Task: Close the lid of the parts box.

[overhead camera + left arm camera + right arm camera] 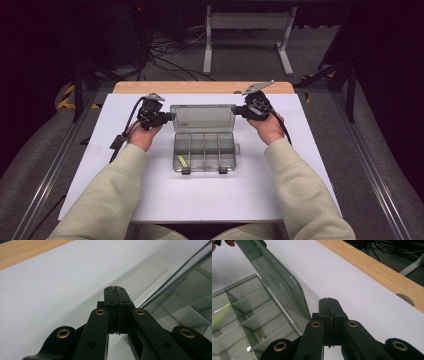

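High view, centre: both grippers, left (169,118) and right (240,112), pressed together, flank the box lid (202,118), raised; next, probably closing it.

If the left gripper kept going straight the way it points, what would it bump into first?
Probably the raised clear lid of the box: the shut left gripper points at its side edge. How close the tips are is hard to judge.

A white-topped counter (200,200) with a wooden far edge (200,87) stands in a dark room; grey carpet floor (240,60), tangled cables (170,50), white frame legs (247,22) behind.
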Demonstrator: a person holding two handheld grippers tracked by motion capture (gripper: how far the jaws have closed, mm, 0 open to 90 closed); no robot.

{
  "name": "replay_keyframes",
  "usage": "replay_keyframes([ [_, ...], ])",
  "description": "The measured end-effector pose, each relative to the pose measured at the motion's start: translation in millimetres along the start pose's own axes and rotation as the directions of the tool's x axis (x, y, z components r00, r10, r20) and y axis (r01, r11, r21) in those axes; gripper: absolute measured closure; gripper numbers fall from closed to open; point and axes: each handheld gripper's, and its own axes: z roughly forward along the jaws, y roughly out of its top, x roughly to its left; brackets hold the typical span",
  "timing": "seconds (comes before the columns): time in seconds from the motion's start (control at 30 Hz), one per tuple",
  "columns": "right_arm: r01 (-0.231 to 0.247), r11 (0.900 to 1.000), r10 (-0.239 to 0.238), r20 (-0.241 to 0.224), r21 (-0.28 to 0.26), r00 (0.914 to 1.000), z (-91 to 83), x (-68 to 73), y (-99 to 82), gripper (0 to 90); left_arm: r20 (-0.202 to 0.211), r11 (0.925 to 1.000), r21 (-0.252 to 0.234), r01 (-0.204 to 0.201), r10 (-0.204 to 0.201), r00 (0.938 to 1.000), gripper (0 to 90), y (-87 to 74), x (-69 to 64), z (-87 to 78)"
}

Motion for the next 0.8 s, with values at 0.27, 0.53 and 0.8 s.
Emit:
replay_keyframes([
  [0.27,0.017,0.9998,-0.017,-0.014,-0.015,0.9998,-9.0,8.8,2.2,90.0,0.01,0.9997,-0.024,0.003,-0.002,0.9999,88.8,-1.6,-4.1,-11.4],
  [0.53,0.029,0.9992,-0.03,-0.02,-0.028,0.9994,-17.4,14.9,3.1,90.0,0.026,0.9993,-0.037,0.004,-0.003,0.9997,88.8,-3.3,-7.4,-23.4],
  [0.8,0.045,0.9987,-0.045,-0.03,-0.026,0.9985,-23.2,22.5,4.1,90.0,0.033,0.9984,-0.051,-0.023,0.025,0.9992,88.8,-1.0,-16.0,-36.6],
])
